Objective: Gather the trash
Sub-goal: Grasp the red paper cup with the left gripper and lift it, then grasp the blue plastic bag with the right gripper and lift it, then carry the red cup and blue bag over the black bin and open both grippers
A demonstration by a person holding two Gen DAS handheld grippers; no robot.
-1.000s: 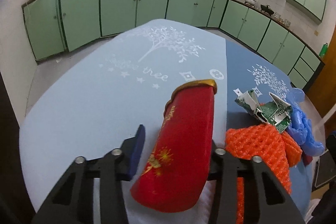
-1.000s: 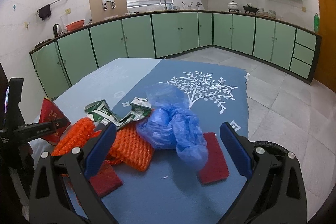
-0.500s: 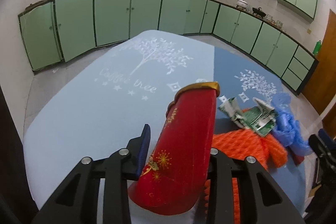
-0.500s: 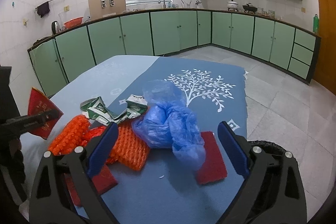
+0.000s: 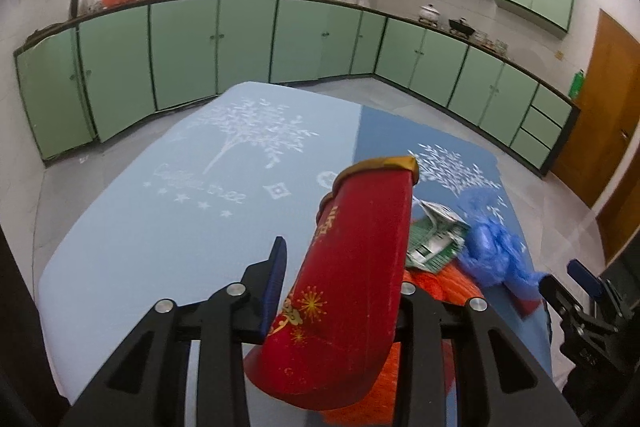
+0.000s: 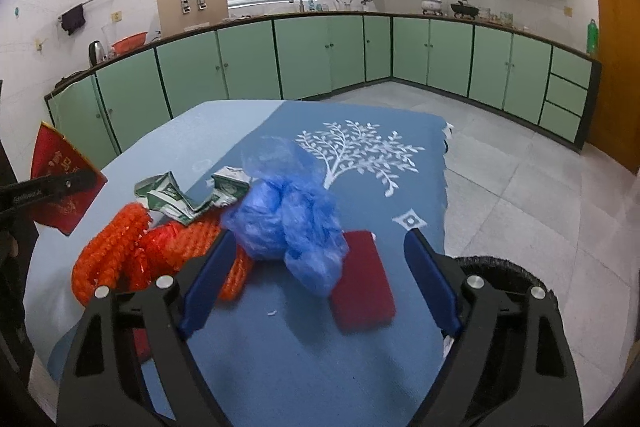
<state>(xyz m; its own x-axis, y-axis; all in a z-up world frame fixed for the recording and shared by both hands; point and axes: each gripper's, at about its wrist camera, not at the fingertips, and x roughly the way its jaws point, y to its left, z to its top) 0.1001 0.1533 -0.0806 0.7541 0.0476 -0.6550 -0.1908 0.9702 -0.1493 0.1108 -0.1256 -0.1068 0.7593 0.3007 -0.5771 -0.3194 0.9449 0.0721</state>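
My left gripper is shut on a red paper bag with gold print and holds it above the table; the bag also shows at the left of the right wrist view. My right gripper is open, just in front of a crumpled blue plastic bag. Beside it lie orange foam netting, a crushed green-and-white carton and a flat red packet. The pile shows to the right in the left wrist view: the carton and the blue bag.
The table wears a light-blue and dark-blue cloth with white tree prints. A black bin rim sits low at the table's right edge. Green cabinets line the walls, with tiled floor to the right.
The left gripper has risen and swung right with the red bag, which now covers part of the carton. The right gripper has moved closer to the blue plastic bag.
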